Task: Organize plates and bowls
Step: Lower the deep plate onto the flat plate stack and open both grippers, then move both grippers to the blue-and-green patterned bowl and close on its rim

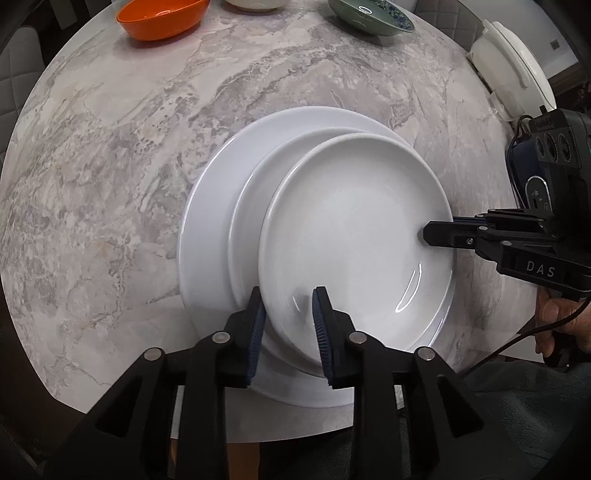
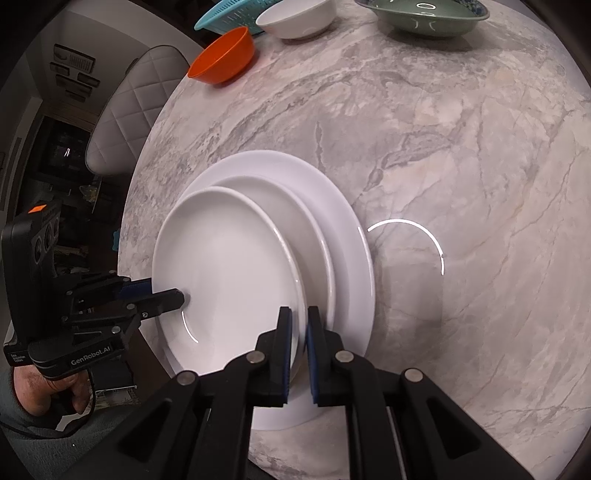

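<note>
The white plates [image 1: 354,229] look like glossy glazed ceramic. The table [image 1: 147,155] is smooth, polished grey-veined marble. The orange bowl [image 1: 162,18] looks like smooth plastic. Ribbed blue pads line matt black fingers [image 1: 325,325].

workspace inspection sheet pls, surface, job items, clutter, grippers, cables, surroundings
Surface: round grey marble-look table, bare in the middle.
Job's things: three white plates nested off-centre, small top plate, middle plate, large bottom plate; orange plastic bowl, white bowl and green patterned bowl at the far edge.
Clutter: teal slotted basket; white lidded container.
Grippers: left gripper straddles the top plate's rim, jaws apart; right gripper shut on that plate's rim.
Cables: black cord under the right hand.
Surroundings: grey quilted chair.
</note>
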A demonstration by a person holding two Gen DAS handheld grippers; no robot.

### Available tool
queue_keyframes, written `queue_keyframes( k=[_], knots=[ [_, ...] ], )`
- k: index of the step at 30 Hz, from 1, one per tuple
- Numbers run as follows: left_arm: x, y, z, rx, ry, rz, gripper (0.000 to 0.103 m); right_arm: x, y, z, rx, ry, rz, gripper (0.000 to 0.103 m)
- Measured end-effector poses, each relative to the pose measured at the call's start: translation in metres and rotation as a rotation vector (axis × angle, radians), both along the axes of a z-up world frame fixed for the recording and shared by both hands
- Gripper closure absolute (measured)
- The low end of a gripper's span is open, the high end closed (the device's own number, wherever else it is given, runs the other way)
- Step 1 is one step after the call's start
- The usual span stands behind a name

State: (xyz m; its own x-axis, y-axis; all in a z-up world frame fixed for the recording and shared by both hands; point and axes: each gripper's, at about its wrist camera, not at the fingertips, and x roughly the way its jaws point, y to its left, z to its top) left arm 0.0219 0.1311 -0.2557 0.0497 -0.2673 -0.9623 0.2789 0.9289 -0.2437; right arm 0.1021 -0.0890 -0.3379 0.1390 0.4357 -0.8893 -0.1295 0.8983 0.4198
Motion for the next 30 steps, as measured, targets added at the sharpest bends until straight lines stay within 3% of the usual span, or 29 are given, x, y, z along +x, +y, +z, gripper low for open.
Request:
queue_keyframes(
  k=[5,8,11,16,30],
  knots=[
    [0.000,-0.001,0.016,-0.016,-0.045,0.005,0.040,-0.002,-0.001,0.000,0.011,0.002,-0.002,0.091],
    [0.001,0.006,0.026,-0.037,-0.061,0.036,0.039,-0.002,0.001,0.002,0.020,-0.001,0.005,0.084],
    [0.004,0.018,0.035,-0.040,-0.076,0.071,0.035,-0.003,0.004,0.006,0.037,-0.012,0.021,0.068],
    [0.007,0.039,0.051,-0.075,-0.107,0.139,0.035,-0.005,0.005,0.014,0.047,-0.027,0.026,0.056],
    [0.032,0.078,0.059,-0.122,-0.141,0.284,0.035,0.003,-0.033,0.041,0.103,-0.095,-0.110,0.051]
  ],
)
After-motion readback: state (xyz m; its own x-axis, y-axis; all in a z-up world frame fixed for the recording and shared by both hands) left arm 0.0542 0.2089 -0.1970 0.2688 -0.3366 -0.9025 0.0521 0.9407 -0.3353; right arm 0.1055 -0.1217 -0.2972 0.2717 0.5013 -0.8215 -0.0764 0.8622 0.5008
